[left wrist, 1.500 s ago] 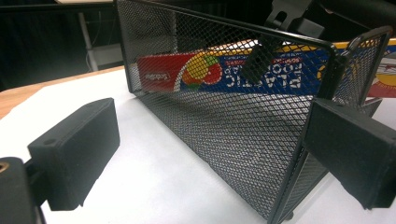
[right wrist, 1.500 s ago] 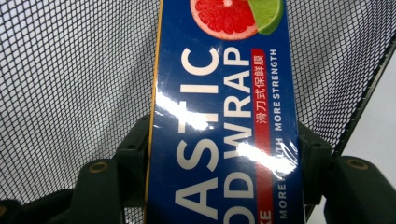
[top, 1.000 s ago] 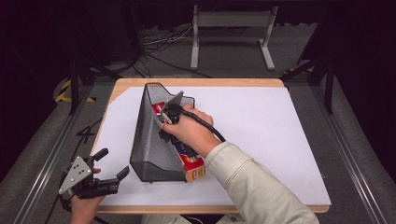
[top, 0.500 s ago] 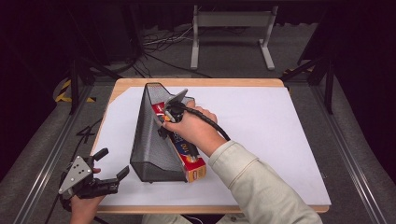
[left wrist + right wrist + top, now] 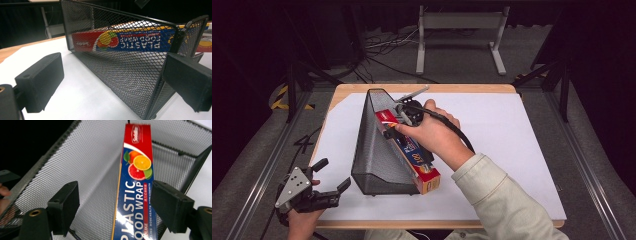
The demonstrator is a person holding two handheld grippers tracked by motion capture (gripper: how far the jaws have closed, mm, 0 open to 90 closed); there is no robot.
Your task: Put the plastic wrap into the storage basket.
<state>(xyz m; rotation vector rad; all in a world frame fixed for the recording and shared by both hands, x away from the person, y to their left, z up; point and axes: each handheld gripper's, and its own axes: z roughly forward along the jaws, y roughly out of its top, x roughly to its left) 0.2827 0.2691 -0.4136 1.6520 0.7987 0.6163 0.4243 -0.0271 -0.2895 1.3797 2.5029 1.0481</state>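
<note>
The right hand-held gripper [image 5: 399,116] stands with its jaws spread wide, having just been opening; in the right gripper view the plastic wrap box [image 5: 136,187] runs up between the two black pads, yet neither pad presses on it, so I'd say the box has been let go. In the high view the box [image 5: 409,150] lies slanted inside the black mesh file holder [image 5: 374,150], its red far end up against the tall back corner and its near end poking out past the holder's low front edge. The right hand [image 5: 437,135] sits over the middle of the box, and a fingertip seems to rest close to it; whether it touches I cannot tell.

The left hand-held gripper [image 5: 328,182] waits at the near left corner of the surface [image 5: 512,150], jaws wide and holding nothing, aimed at the holder's mesh wall [image 5: 120,65] just ahead.

To my eye the placing is essentially done. What remains is drawing the right hand clear, and perhaps nudging the overhanging end in.
</note>
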